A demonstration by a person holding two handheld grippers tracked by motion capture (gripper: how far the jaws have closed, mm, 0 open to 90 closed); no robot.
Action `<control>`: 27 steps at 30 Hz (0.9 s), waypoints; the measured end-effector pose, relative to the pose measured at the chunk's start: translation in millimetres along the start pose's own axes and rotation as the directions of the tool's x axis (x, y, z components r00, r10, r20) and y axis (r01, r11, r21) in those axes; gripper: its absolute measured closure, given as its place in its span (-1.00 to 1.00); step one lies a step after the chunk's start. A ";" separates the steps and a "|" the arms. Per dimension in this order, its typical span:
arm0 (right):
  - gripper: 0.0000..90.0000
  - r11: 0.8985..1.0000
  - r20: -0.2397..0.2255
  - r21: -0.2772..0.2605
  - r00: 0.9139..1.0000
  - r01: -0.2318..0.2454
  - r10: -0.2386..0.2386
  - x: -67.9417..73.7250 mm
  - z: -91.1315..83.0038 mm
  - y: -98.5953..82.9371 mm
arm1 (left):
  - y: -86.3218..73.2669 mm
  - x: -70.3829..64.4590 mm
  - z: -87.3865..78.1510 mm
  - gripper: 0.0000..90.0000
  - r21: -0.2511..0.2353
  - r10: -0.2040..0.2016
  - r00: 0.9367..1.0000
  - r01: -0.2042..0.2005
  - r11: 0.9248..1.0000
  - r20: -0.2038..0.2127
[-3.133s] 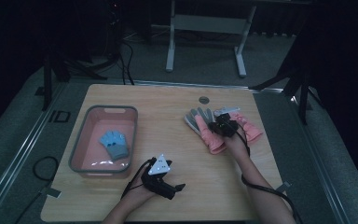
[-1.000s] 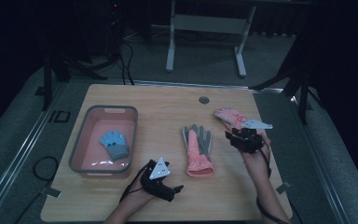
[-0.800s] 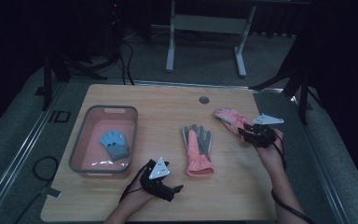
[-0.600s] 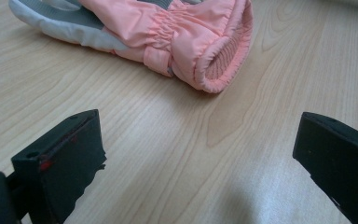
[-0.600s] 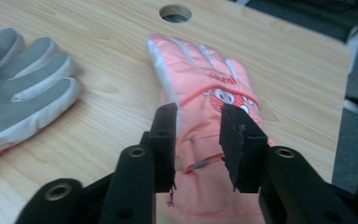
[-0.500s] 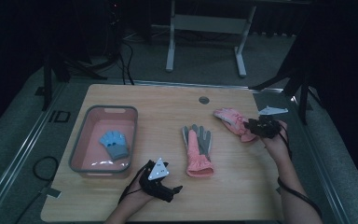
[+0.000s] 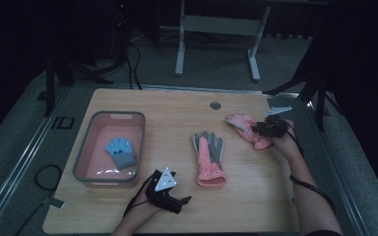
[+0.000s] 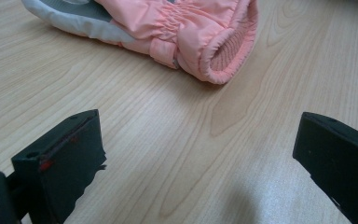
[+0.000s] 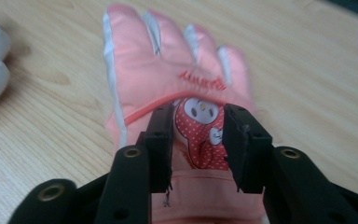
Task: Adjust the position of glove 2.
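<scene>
Sorting of gloves into the bin, part done. One blue glove (image 7: 120,152) already lay in the pink bin (image 7: 94,125) at the left of the bench (image 7: 177,113); two pink gloves were left outside it. The right gripper (image 7: 260,129) had its jaws drawn close on either side of the printed patch of the far glove (image 9: 177,79), apparently pinching the fabric near the cuff. That glove lay flat at the right of the bench, its long axis running left to right and slightly near, fingers to the left, cuff toward the gripper. The middle glove (image 7: 208,158) lay palm-side grey, fingers pointing far, cuff near. The left gripper (image 7: 173,200) rested near the front edge, jaws wide apart and empty, aimed at that cuff (image 8: 223,51).
</scene>
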State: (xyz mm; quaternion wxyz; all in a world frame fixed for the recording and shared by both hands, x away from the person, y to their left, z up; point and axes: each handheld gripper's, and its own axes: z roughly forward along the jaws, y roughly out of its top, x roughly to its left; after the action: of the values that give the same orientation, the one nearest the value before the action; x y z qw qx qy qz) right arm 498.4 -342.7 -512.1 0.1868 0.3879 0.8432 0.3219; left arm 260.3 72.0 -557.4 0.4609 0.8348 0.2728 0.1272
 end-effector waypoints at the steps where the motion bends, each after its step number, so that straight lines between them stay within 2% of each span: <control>1: 0.36 1.000 -0.012 0.002 1.000 -0.008 0.008 -0.9 3.5 -1.7 | 0.1 0.0 -0.1 -0.96 0.001 -0.001 1.000 0.001 1.000 -0.001; 4: 0.34 0.999 -0.031 -0.010 0.999 -0.045 0.044 -4.6 9.4 -7.0 | -0.1 0.3 -0.4 -0.96 -0.002 -0.003 1.000 0.003 1.000 -0.002; 8: 0.45 0.999 -0.039 0.003 0.998 -0.050 0.050 -3.3 13.9 -11.2 | -0.4 1.4 0.1 -0.96 -0.003 -0.006 1.000 0.006 1.000 -0.003; 11: 0.59 0.996 -0.076 0.004 0.993 -0.086 0.086 -7.6 16.4 -13.0 | -0.4 1.6 -0.2 -0.96 -0.003 -0.006 1.000 0.006 1.000 -0.002; 13: 0.76 0.994 -0.100 0.011 0.989 -0.110 0.111 -9.1 17.1 -13.7 | -0.7 1.3 -0.1 -0.96 -0.003 -0.005 1.000 0.005 1.000 0.002; 14: 0.87 0.994 -0.097 0.012 0.989 -0.113 0.113 -8.5 16.6 -13.6 | -0.7 1.3 0.1 -0.96 0.000 -0.003 1.000 0.003 1.000 0.001; 16: 0.91 0.994 -0.090 0.016 0.990 -0.112 0.113 -7.2 15.9 -13.3 | -0.7 1.5 0.3 -0.96 0.000 -0.005 1.000 0.005 1.000 0.002; 17: 0.95 0.990 -0.073 0.023 0.987 -0.140 0.141 -4.8 15.1 -11.9 | -0.6 1.6 0.2 -0.96 0.000 -0.006 1.000 0.006 1.000 0.002; 19: 0.97 0.987 -0.050 0.024 0.985 -0.162 0.163 -0.9 12.9 -10.0 | -0.2 1.6 -0.5 -0.96 -0.002 -0.008 1.000 0.008 1.000 0.002; 20: 0.98 0.981 -0.043 0.022 0.980 -0.193 0.194 1.0 10.1 -8.1 | 0.1 1.7 -0.7 -0.96 -0.002 -0.006 1.000 0.006 1.000 0.003; 22: 0.99 0.978 -0.046 0.003 0.977 -0.207 0.207 6.3 1.9 -4.9 | 0.5 1.1 -0.5 -0.96 -0.001 -0.005 1.000 0.005 1.000 0.003; 27: 0.99 0.966 -0.001 -0.039 0.967 -0.256 0.256 26.8 -25.3 0.1 | 0.3 0.5 -0.6 -0.96 -0.004 0.002 1.000 -0.002 1.000 -0.016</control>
State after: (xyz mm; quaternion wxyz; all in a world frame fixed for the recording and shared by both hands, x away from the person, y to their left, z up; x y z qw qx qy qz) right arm 467.3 -332.0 -495.5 0.1529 0.4906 0.7792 0.3588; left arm 260.5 72.5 -556.8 0.4604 0.8330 0.2756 0.1351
